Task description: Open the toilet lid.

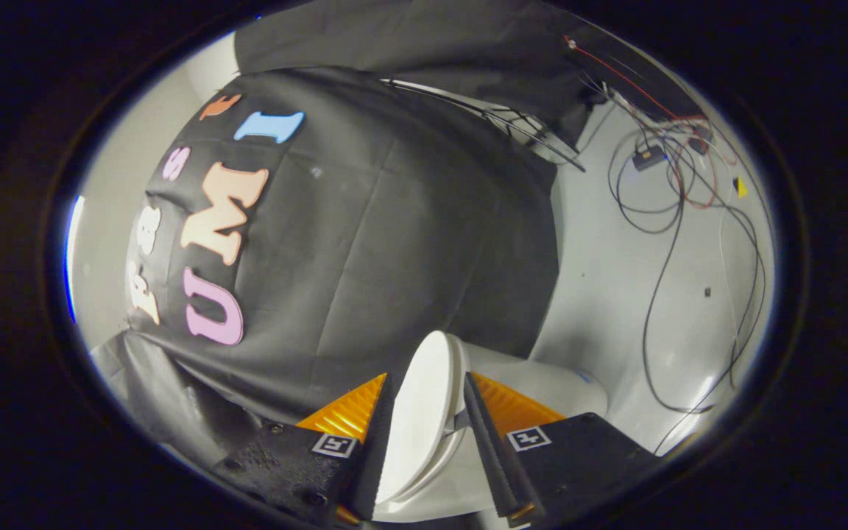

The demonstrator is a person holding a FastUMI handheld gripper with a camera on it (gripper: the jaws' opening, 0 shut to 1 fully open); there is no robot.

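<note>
Claw [428,427] fingers apart, white toilet lid [424,412] raised on edge between them, toilet [542,383] beyond

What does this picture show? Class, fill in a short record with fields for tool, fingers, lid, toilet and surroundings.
tool: hand-held gripper
fingers: one each side of the lid; contact unclear
lid: white toilet lid, seen edge-on between the fingers, raised away from the seat
toilet: white body just beyond the fingers
surroundings: black cloth wall behind; loose cables on the pale surface beside the toilet
</note>
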